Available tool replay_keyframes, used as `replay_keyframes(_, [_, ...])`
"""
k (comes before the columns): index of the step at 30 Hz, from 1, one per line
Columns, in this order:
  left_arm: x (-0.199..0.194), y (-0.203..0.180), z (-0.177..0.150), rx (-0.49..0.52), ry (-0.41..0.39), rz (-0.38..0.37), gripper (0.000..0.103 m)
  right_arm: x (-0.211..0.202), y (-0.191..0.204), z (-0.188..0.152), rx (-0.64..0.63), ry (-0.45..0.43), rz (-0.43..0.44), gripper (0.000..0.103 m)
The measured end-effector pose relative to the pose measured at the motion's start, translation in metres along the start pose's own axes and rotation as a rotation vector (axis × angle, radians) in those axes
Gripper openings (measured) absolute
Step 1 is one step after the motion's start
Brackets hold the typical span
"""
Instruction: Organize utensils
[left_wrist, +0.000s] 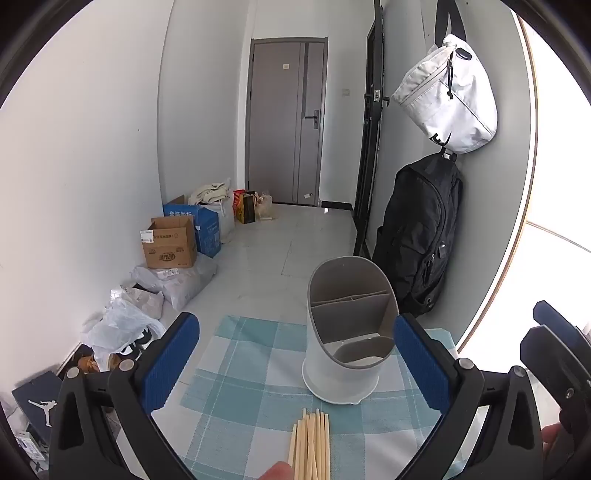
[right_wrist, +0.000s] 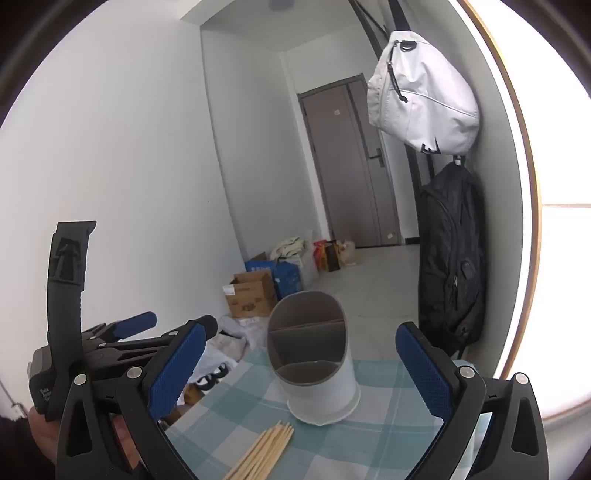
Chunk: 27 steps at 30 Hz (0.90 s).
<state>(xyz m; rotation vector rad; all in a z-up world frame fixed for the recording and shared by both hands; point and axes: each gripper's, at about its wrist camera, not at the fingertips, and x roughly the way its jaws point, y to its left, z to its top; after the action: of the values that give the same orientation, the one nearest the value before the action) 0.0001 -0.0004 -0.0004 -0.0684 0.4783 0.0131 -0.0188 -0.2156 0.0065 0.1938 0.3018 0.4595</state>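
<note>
Left wrist view: the left tool (left_wrist: 295, 365) is spread wide with nothing between its blue pads. A bundle of wooden chopsticks (left_wrist: 311, 443) lies flat on the checked tablecloth (left_wrist: 236, 373) covering the bench, near the camera. Just beyond their tips, apart from them, stands the utensil holder (left_wrist: 345, 343), upright, white outside, grey inside, with dividers. Right wrist view: the right tool (right_wrist: 301, 373) is likewise fully spread and holds nothing; the utensil holder sits between its fingers, untouched
</note>
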Motion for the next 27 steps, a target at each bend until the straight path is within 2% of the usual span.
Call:
replay_keyframes(2, [-0.001,-0.002,-0.001,-0.001,0.001,0.004,0.102,0.002,0.0,-0.001,0.009,0.006,0.0,0.103])
replay_keyframes(3, [0.003,0.001,0.001,-0.021,0.036,-0.009,0.102,0.004,-0.006,0.002,0.023,0.023,0.011,0.103])
replay_keyframes(6, [0.003,0.009,0.003,-0.024,0.041,-0.014,0.102,0.004,0.001,0.0,-0.011,0.012,0.005,0.103])
replay_keyframes(16, [0.001,0.003,0.0,0.001,0.022,0.009,0.102,0.005,0.004,-0.001,-0.016,0.007,0.011,0.103])
replay_keyframes(27, [0.002,0.007,0.0,-0.027,0.016,0.022,0.102,0.003,-0.002,-0.002,0.014,-0.001,0.016,0.103])
